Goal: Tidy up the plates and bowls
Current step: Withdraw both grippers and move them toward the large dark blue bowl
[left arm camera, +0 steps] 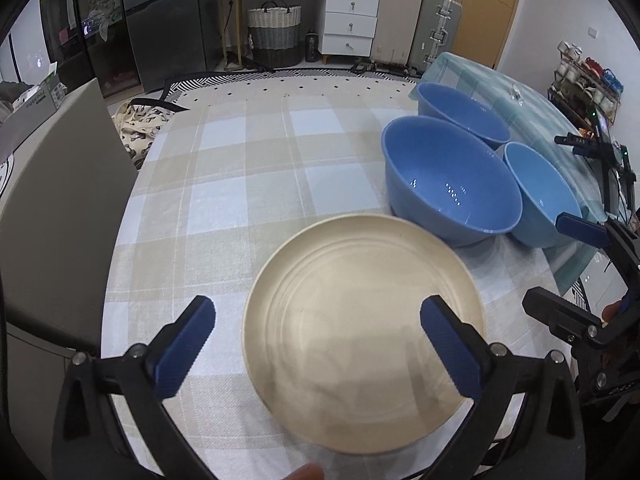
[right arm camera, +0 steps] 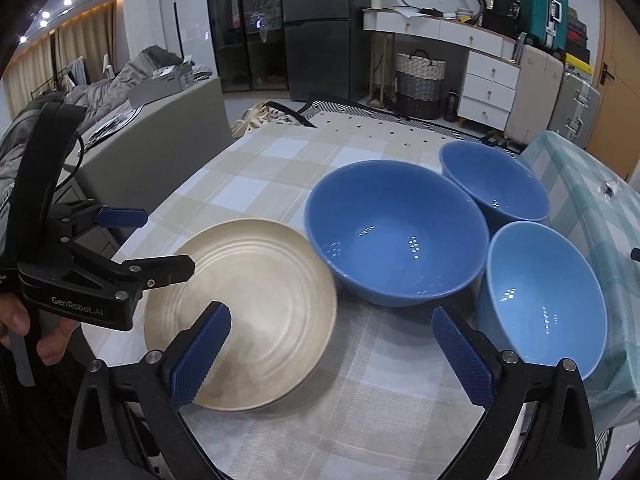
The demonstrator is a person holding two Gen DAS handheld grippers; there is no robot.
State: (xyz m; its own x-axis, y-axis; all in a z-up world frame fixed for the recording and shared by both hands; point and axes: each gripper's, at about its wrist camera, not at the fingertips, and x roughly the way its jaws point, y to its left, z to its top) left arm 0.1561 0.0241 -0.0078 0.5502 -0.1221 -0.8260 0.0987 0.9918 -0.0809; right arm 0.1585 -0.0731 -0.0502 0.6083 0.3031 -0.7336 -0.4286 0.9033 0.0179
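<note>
Blue ribbed pads line both pairs of tongs, and each pair is spread wide with nothing between its fingers. The left tongs (left arm camera: 316,344) hang over the cream plate (left arm camera: 360,336), their pads clear of it on either side of its left half. The right tongs (right arm camera: 332,356) hang over bare checked cloth (right arm camera: 360,380) just right of the plate, left pad overlapping the plate's near rim in the view, right pad in front of the light blue bowl (right arm camera: 544,300). The plate lies flat near the table's near edge, a little blurred. Past it, touching or almost touching its far right rim, sits the big blue bowl (right arm camera: 396,236). The light blue bowl stands just right of that one, and a third blue bowl (right arm camera: 496,184) sits behind both, toward the far right corner. All three are upright. A hand (right arm camera: 24,328) grips the left tongs' handle at the left of the right view.
</note>
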